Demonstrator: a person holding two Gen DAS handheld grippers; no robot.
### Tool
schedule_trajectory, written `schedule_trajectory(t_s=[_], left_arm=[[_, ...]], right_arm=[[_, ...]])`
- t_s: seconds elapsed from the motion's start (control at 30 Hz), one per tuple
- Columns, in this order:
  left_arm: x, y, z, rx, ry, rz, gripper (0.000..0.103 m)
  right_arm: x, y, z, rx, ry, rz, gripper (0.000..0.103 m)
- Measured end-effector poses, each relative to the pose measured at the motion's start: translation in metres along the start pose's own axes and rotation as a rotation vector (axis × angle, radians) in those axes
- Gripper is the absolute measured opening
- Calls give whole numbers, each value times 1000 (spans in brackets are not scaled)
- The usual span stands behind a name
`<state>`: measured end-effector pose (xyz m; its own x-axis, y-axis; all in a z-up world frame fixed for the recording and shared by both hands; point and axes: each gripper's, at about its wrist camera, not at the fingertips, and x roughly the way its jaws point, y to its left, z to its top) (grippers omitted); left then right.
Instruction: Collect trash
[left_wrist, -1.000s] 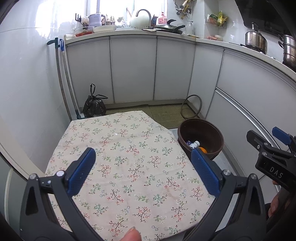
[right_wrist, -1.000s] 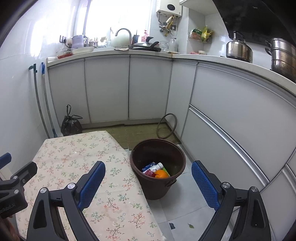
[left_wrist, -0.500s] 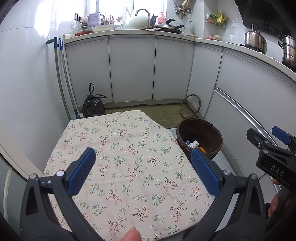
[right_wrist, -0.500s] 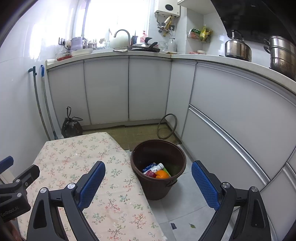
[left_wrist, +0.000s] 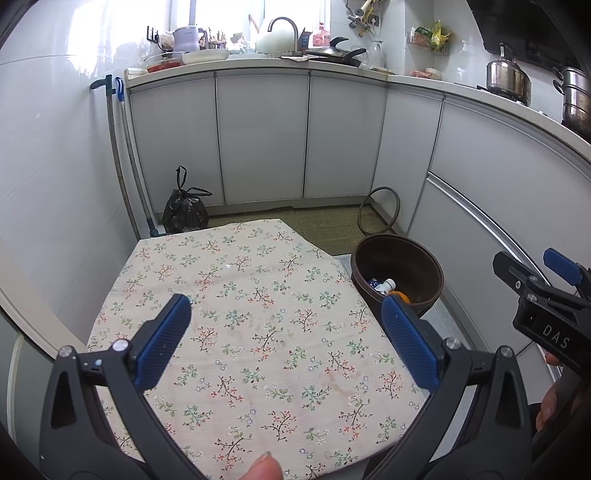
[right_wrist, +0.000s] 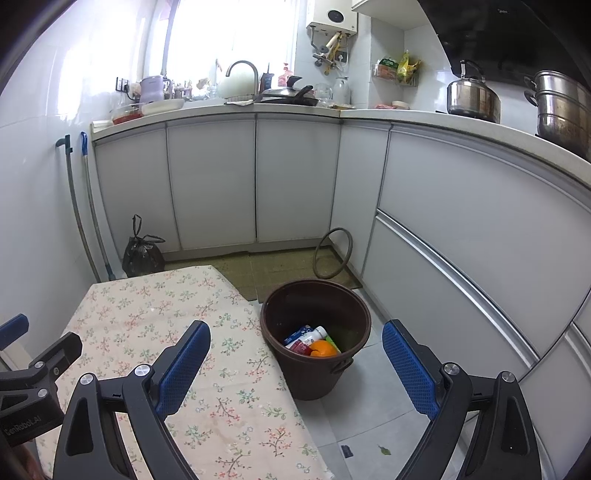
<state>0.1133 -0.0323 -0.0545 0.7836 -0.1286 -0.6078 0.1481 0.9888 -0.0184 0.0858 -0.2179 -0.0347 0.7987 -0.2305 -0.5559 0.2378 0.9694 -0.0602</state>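
We stand in a narrow kitchen with white cabinet fronts running along the back and curving down the right side, a grey tiled floor (right_wrist: 373, 417) between them. Our worktop (left_wrist: 258, 325) is a small table under a floral cloth, its left edge close to the tiled wall, its far right corner cut at an angle. Just beside its right edge stands a brown trash bucket (right_wrist: 314, 373) on the floor, holding a white-capped bottle (right_wrist: 312, 334), an orange (right_wrist: 322, 348) and some packaging. Open floor lies between the bucket and the right-hand cabinets, with a few small scraps (right_wrist: 384, 449) on the tiles nearer us. A tied black trash bag (left_wrist: 184, 216) sits against the far cabinets near the wall corner, beyond the table's far edge.

Our left hand-held gripper (left_wrist: 286, 336) hovers over the cloth, fingers spread wide and grasping nothing. Our right hand-held gripper (right_wrist: 295, 365) is likewise released and empty, one finger over the cloth's right edge, the other over bare floor, the bucket between them in view.
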Motion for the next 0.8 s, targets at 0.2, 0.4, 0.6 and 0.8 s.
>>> schedule_trajectory(t_s=[0.2, 0.4, 0.6, 0.8], left_arm=[[0, 0, 0, 2, 1, -1, 103], [0, -1, 0, 3, 2, -3, 103], [0, -1, 0, 3, 3, -3, 103], [-1, 0, 1, 4, 3, -8, 103]], right_arm=[[0, 1, 0, 3, 0, 0, 96], [-1, 1, 1, 4, -1, -1, 96], [-1, 1, 0, 3, -1, -1, 96], [-1, 1, 0, 3, -1, 0, 96]])
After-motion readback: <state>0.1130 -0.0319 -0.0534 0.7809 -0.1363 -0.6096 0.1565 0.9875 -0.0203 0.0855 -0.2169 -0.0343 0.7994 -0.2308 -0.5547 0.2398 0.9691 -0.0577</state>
